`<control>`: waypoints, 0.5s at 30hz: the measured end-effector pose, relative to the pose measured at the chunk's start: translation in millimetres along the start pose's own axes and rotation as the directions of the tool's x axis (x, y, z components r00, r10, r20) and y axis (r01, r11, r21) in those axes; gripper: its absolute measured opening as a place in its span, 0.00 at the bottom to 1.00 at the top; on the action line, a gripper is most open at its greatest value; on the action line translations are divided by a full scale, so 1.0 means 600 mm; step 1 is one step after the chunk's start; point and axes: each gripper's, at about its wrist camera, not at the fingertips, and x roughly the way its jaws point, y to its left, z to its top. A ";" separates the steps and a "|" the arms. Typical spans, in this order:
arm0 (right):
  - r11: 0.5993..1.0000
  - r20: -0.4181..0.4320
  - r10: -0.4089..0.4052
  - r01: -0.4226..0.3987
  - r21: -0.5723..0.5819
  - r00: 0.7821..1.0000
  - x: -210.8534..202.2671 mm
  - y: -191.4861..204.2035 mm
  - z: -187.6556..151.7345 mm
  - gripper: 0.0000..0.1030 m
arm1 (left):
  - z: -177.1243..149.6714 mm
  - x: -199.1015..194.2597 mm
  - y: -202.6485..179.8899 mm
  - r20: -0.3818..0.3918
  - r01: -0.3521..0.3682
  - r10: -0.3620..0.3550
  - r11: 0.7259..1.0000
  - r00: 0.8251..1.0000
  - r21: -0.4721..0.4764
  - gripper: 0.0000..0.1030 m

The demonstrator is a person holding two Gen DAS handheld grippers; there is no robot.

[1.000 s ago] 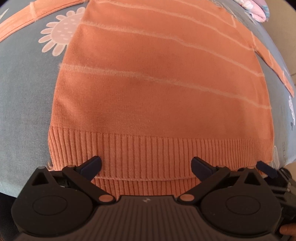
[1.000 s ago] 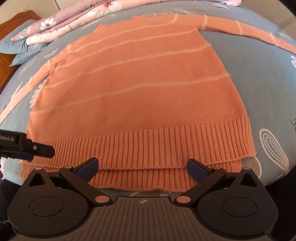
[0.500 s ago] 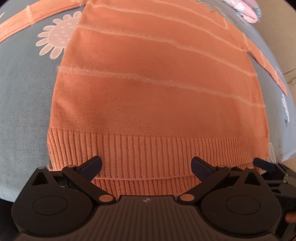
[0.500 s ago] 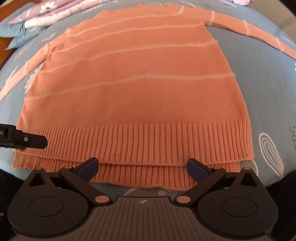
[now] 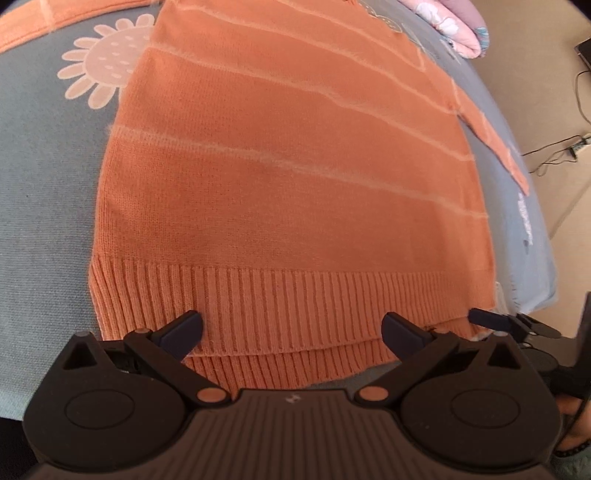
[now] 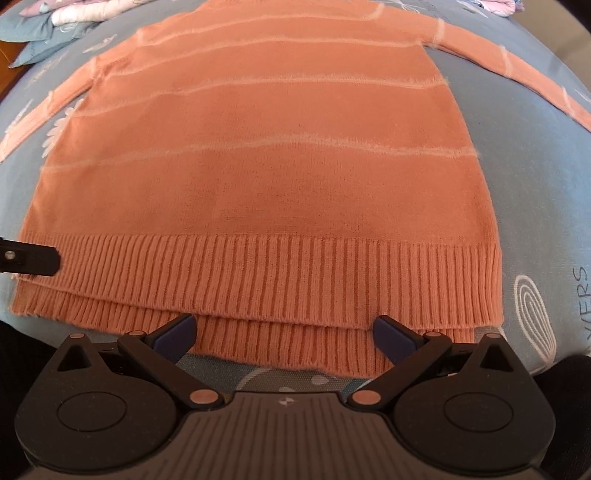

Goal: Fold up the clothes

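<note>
On the bed, over a blue-grey sheet printed with flowers, an orange sweater with thin pale stripes lies flat, both sleeves stretched out to the sides and its ribbed hem nearest the two grippers. The hem shows a second ribbed edge sticking out just below the top one. The left gripper hangs over the hem toward the sweater's left side, its fingers spread wide with nothing between them but the knit below. The right gripper sits over the hem farther right, spread just as wide and gripping nothing. Each gripper's dark fingertip shows at the edge of the other's view, close by the hem corners. Folded pink bedding lies beyond the sweater's collar end.
</note>
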 end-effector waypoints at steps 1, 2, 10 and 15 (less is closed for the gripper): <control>1.000 -0.004 -0.015 0.015 -0.008 1.000 0.002 0.005 0.001 1.00 | 0.002 -0.005 0.001 -0.004 0.010 -0.010 1.000 1.000 -0.003 0.99; 0.999 -0.009 -0.029 0.028 -0.021 1.000 0.003 0.009 0.000 1.00 | 0.008 -0.013 0.003 0.004 0.012 -0.012 1.000 1.000 -0.003 0.99; 1.000 0.080 -0.021 0.020 0.008 0.997 -0.050 0.009 0.008 1.00 | 0.067 -0.180 0.098 0.280 -0.082 0.091 0.996 0.956 -0.043 0.99; 0.999 0.131 0.006 0.001 -0.051 0.991 -0.075 0.052 0.026 1.00 | 0.080 -0.258 0.302 0.281 -0.229 0.307 0.933 0.909 -0.279 0.97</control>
